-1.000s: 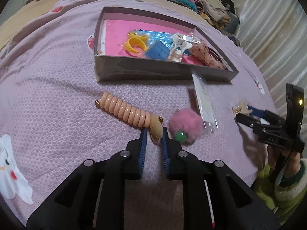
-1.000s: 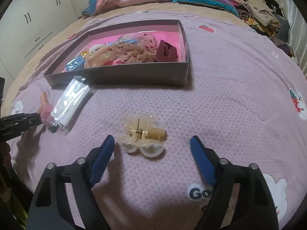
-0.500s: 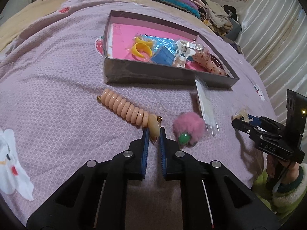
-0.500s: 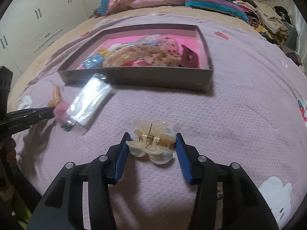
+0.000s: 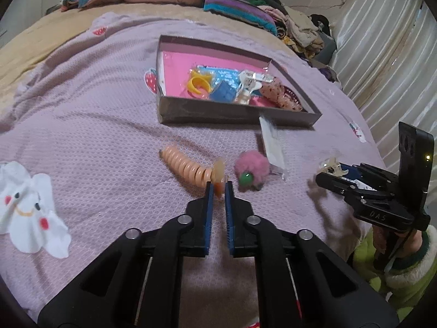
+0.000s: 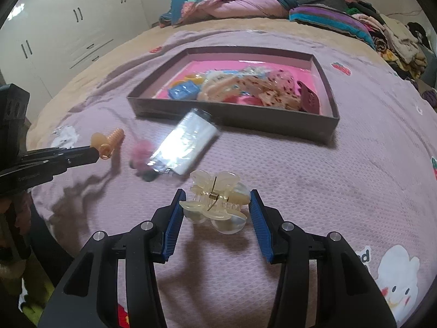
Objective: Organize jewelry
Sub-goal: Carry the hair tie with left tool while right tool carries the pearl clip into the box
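Observation:
My left gripper (image 5: 218,187) is shut on the near end of a peach spiral hair tie (image 5: 188,166), which lifts off the purple blanket; the rest of the coil trails away. In the right wrist view that coil (image 6: 112,136) hangs from the left gripper (image 6: 95,154). My right gripper (image 6: 215,205) is shut on a translucent cream claw clip (image 6: 218,191), held just above the blanket with its shadow below. The open dark box (image 5: 232,114) with a pink floor lies beyond and holds several hair accessories.
A pink pom-pom hair tie (image 5: 251,169) and a clear plastic packet (image 5: 273,145) lie on the blanket between the grippers and the box (image 6: 245,125). Folded bedding and clothes are piled at the far end. White cartoon prints mark the blanket.
The left jaws closed on the spiral tie's end and raised it. The right jaws closed from wide apart onto the claw clip and lifted it off the blanket.

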`<action>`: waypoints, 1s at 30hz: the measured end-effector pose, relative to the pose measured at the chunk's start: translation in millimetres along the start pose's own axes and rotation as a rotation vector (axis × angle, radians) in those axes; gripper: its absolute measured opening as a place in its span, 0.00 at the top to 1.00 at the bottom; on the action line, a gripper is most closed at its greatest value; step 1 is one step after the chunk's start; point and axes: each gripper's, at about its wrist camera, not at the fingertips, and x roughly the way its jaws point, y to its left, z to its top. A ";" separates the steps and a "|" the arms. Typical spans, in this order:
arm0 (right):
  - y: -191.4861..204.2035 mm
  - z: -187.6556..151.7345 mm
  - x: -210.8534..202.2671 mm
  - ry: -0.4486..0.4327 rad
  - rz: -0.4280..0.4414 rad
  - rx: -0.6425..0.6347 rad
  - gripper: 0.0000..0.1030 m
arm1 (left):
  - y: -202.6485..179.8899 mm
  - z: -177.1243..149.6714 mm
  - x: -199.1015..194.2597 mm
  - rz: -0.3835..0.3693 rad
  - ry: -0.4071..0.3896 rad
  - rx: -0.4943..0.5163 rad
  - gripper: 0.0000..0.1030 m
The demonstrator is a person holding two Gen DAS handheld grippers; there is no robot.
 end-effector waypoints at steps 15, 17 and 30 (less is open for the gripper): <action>9.9 8.0 -19.3 -0.043 0.011 -0.019 0.55 | -9.8 11.6 -26.9 0.002 -0.058 0.023 1.00; 9.3 10.9 -22.3 -0.052 0.011 -0.019 0.55 | -11.6 17.1 -32.0 0.003 -0.071 0.030 1.00; -2.4 43.7 -43.5 -0.128 -0.003 -0.012 0.55 | -23.6 72.8 -52.7 0.018 -0.167 0.083 1.00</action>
